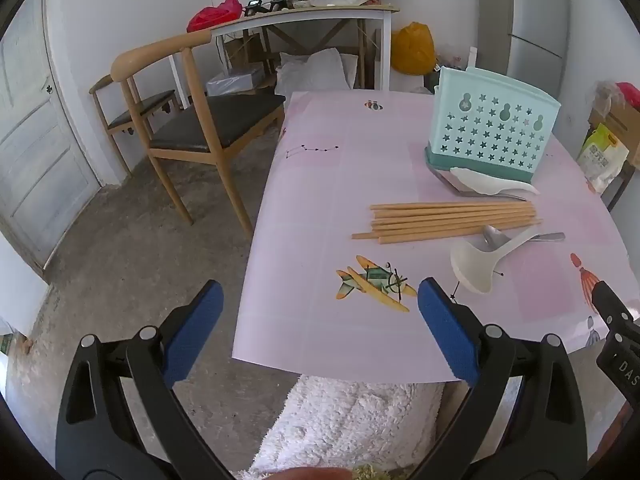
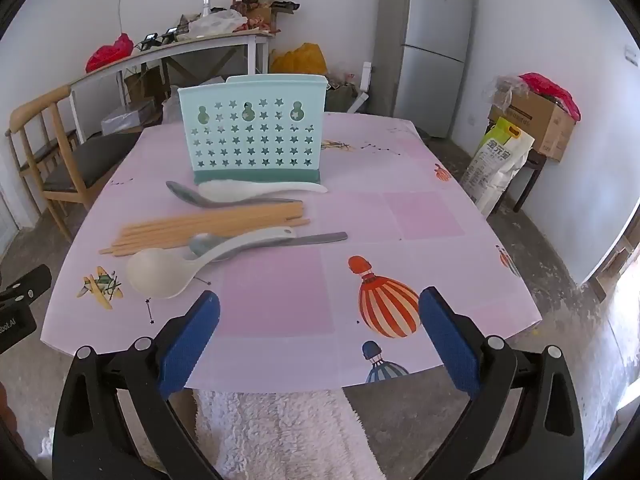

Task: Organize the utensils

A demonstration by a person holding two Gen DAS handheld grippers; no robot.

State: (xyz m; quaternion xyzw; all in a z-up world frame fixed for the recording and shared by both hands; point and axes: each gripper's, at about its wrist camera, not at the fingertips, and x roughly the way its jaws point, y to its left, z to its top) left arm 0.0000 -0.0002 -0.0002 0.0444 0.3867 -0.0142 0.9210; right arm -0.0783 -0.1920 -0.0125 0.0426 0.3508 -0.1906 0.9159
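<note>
Utensils lie loose on the table (image 2: 400,208): chopsticks (image 2: 208,226), 4 spoons, all before the holder (image 2: 252,136). Nothing is sorted yet. Your left tool (image 1: 320,320) and right tool (image 2: 320,328) hang released and empty; next, reach for 1 piece, probably the white ladle (image 2: 160,272).

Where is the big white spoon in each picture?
Left wrist view: the big white spoon lies right of centre, just below the chopsticks.
Right wrist view: the big white spoon lies left of centre, below the chopsticks.
Shared landmark: the teal utensil holder behind them.
</note>
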